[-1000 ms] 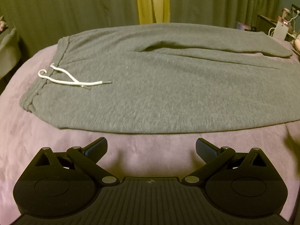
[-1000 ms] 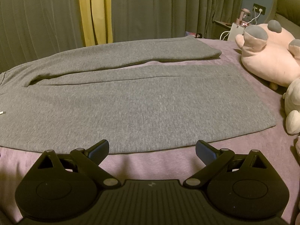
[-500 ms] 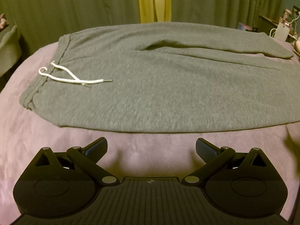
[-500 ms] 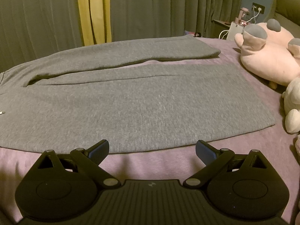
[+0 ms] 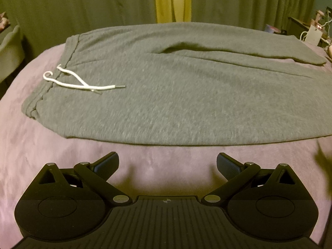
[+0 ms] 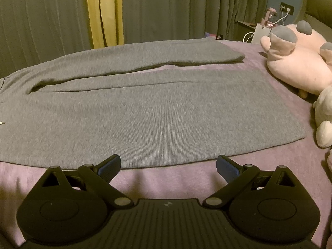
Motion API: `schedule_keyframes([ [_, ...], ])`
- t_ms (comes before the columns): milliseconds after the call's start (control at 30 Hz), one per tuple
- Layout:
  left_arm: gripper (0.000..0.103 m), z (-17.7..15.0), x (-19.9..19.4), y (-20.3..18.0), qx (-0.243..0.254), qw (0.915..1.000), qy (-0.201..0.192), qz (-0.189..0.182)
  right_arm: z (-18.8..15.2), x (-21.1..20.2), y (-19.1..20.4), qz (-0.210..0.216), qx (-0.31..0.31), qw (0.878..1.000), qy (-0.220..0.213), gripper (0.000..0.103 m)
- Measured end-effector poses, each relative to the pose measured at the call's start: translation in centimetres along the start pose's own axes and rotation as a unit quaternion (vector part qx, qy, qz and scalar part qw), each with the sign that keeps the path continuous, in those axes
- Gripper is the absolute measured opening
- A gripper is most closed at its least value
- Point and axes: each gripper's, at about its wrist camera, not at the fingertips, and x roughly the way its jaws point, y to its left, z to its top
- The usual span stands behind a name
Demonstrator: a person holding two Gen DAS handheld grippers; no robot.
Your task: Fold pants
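Grey sweatpants (image 5: 176, 95) lie flat on a mauve bedspread (image 5: 37, 145), waistband to the left with a white drawstring (image 5: 78, 83) on top. Both legs run to the right, the far one slightly apart from the near one. My left gripper (image 5: 167, 164) stands open just short of the near hem side, close to the waist end. In the right wrist view the pants (image 6: 145, 114) fill the middle, and my right gripper (image 6: 168, 166) is open at the near edge of the near leg. Neither gripper holds anything.
Pink and white plush toys (image 6: 300, 62) sit on the bed at the right, close to the leg ends. Green and yellow curtains (image 6: 103, 12) hang behind the bed. A nightstand with chargers and cables (image 6: 267, 25) stands at the far right.
Both views have crept slightly closer to the pants' near edge. The pants lie unmoved and both grippers stay open.
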Motion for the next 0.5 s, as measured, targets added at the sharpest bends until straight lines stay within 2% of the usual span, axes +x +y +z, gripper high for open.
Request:
schedule_keyframes([
  [500,0.103,0.06,0.24,0.13,-0.003,1.0,0.006,0.001,0.04,0.21,0.2,0.001,-0.005,1.0,0.005,0.099],
])
